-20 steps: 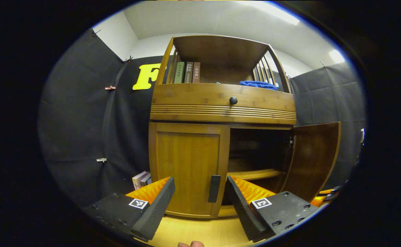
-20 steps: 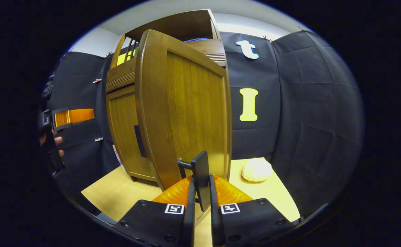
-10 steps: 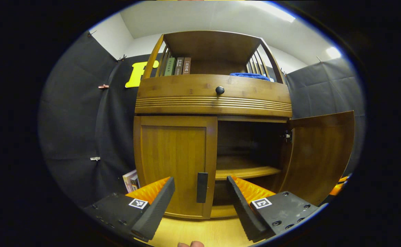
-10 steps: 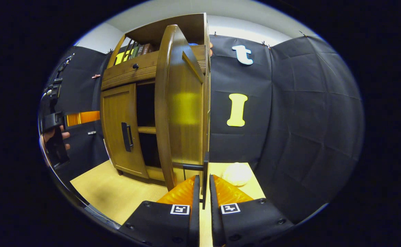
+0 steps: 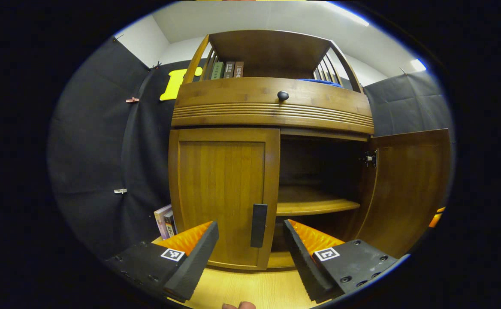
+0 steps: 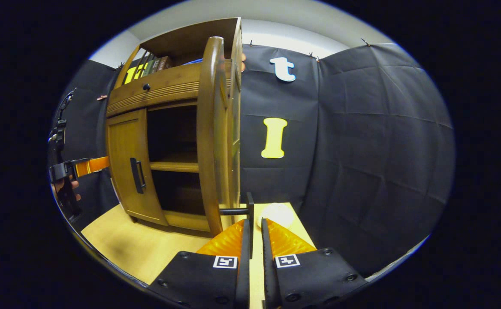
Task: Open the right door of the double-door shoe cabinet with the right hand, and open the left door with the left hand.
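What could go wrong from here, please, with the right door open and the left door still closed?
The right gripper is shut on the right door's handle with the right door swung wide, so pulling further could strain the hinge. The left gripper is open and short of the left handle, which sits nearer its right finger; closing off-centre could miss it. A white object lies near the open door and could get knocked.

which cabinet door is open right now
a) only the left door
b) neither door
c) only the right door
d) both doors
c: in the left gripper view the right door is swung wide, showing the shelf inside, while the left door sits flush and closed; the left gripper has its jaws apart in front of that door's handle, and in the right gripper view the right gripper is clamped on the open door's handle.
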`<state>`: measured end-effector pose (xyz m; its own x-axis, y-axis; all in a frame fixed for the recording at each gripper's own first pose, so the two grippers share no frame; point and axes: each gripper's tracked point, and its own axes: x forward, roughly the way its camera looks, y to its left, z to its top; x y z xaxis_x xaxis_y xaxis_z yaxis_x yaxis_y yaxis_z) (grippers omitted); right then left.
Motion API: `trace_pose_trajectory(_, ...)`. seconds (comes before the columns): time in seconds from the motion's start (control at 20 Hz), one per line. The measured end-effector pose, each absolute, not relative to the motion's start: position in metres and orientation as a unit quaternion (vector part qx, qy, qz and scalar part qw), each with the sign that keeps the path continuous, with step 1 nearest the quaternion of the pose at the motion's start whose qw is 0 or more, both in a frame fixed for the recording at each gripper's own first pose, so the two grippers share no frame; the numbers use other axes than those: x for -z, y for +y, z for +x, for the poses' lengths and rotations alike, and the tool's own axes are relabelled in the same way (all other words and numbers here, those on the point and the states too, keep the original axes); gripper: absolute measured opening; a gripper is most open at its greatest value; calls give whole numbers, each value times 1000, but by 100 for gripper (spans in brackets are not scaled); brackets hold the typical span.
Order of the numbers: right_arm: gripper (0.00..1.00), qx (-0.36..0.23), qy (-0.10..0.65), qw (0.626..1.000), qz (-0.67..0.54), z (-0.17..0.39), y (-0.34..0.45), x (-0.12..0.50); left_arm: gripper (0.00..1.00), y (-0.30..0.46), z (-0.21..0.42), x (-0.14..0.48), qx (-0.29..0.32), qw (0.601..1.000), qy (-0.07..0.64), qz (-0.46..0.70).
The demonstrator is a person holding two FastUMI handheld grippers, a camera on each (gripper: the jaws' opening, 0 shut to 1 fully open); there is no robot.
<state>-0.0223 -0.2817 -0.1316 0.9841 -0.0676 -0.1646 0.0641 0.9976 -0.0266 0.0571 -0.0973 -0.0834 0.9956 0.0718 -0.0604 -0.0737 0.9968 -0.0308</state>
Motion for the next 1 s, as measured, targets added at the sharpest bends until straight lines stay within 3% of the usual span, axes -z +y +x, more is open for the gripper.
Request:
trace_pose_trajectory(0.1,22,42,74,996,-20,-36,-277,122,95,-94,61,89,-34,999,36,-18)
trace_pose_trajectory(0.2,34,59,61,996,-42,-49,-278,110,94,-92,65,92,-30,999,37,-15)
trace_pose_trajectory(0.4,96,45,47,997,-34,-76,-243,88,96,-88,81,105,-21,999,45,-7)
trace_pose_trajectory(1.0,95,-14,30,999,-17,-58,-147,68,94,-92,170,149,-20,997,70,4)
